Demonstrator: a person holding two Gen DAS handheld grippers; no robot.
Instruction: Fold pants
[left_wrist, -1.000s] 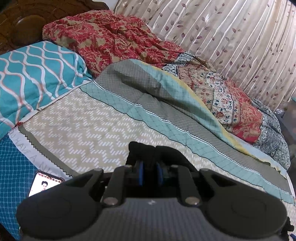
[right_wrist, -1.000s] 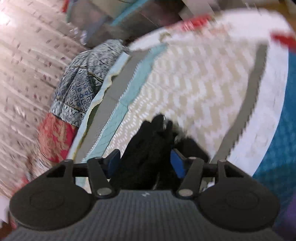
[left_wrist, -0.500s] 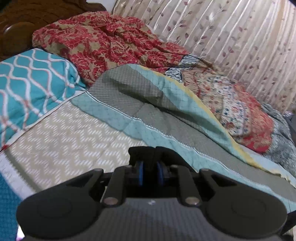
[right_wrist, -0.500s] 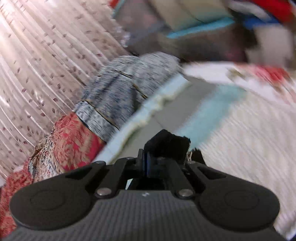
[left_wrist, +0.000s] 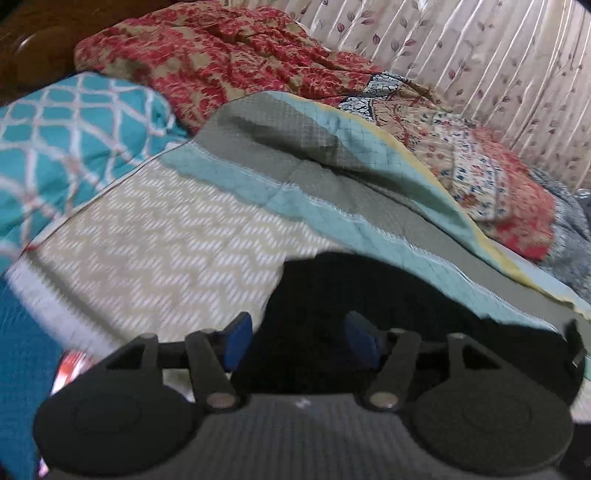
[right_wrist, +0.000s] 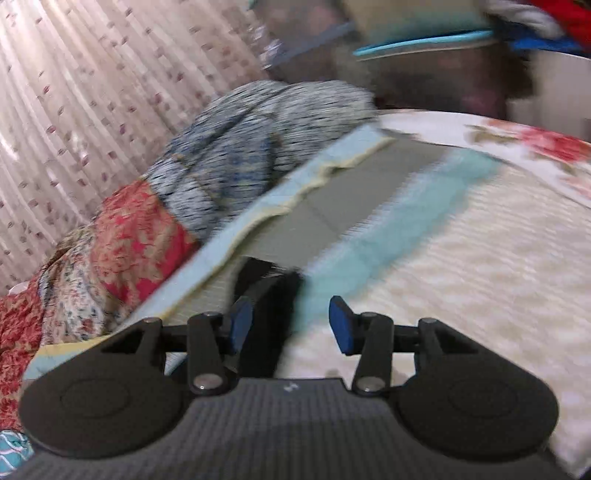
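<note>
Left gripper (left_wrist: 295, 341) and right gripper (right_wrist: 290, 325), jaws parted, gripping nothing.
Black pants (left_wrist: 369, 295) lay slack between the fingers on the bedspread (left_wrist: 166, 240), apparently laid down for folding.

Patterned bedspread (left_wrist: 155, 236), teal pillow (left_wrist: 74, 140), leaf-print curtain (left_wrist: 480, 55) behind.

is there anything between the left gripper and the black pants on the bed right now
Nothing visible. The left gripper is open, and the black pants lie right in front of it on the bedspread, with dark cloth filling the gap between its fingers. The pillow sits off to the side, out of the way.
</note>
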